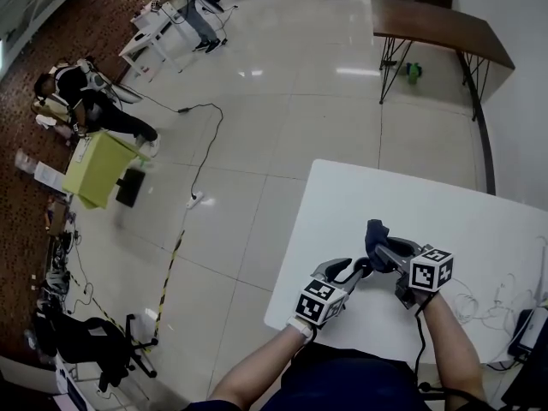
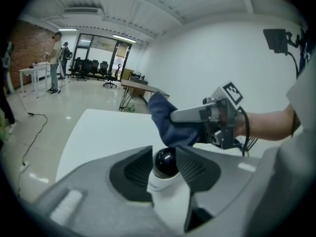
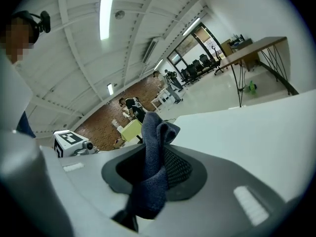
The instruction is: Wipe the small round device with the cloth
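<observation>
Small round device — white body topped by a glossy black dome. It sits clamped between the jaws of the left gripper, whose pads press the white body from both sides. It is held in the air over the near part of the white table, straight in front of the person.

Handling, as a judgement: light, rigid, smooth plastic and likely slippery. The dome looks lens-like, so prone to smudges and scratches. Best grip is on the white body below the dome, as now, which leaves the dome free for wiping.

Cloth — dark blue, soft and limp. It is pinched in a bunched fold by the right gripper, with its free end standing up past the jaw tips. In the left gripper view it hangs just above and behind the dome; whether it touches cannot be told. It should mould to the curve under light pressure.

Marker cubes on both grippers carry black-and-white square patterns only.

Writing: no brand, label or lettering can be read on the device, the cloth or the table.

Cables lie on the table's right side, well apart from the work.
</observation>
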Tool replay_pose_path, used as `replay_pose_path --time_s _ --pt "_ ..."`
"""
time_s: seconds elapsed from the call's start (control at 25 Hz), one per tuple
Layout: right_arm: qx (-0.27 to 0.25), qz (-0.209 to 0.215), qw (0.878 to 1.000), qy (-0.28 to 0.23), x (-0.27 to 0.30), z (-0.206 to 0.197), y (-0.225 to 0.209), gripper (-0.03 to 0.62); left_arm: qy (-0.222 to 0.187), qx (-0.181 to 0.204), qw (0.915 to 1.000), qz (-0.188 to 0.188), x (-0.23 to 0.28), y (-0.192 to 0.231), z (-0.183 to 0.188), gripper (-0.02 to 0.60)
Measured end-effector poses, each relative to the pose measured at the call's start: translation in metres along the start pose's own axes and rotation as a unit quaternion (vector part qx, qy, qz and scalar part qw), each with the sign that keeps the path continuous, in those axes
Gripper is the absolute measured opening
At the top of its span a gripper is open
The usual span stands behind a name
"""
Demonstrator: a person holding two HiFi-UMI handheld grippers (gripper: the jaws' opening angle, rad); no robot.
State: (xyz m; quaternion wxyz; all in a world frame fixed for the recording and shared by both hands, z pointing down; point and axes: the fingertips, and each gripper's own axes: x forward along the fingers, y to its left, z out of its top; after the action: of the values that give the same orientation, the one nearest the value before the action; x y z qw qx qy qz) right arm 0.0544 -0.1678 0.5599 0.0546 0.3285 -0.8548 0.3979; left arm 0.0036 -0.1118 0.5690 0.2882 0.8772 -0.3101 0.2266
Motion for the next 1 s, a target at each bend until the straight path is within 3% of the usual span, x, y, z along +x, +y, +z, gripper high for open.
replay_pose_path --time_s 0.2,0.56,1.0 --pt "0.039 -0.014 0.999 0.014 0.004 -0.025 -0.029 0.104 0.006 -0.007 0.9999 -0.006 0.006 -0.005 -0.004 0.146" --pt "0.048 -0.057 0.996 0.056 0.013 -0.072 -0.056 0.104 0.016 -0.013 0.9998 -0.002 0.007 -0.002 -0.01 0.146" --pt "0.015 -0.069 0.998 -0.001 -0.01 -0.035 -0.027 0.106 -0.004 -0.02 0.9998 0.0 -0.004 0.003 -0.005 0.146"
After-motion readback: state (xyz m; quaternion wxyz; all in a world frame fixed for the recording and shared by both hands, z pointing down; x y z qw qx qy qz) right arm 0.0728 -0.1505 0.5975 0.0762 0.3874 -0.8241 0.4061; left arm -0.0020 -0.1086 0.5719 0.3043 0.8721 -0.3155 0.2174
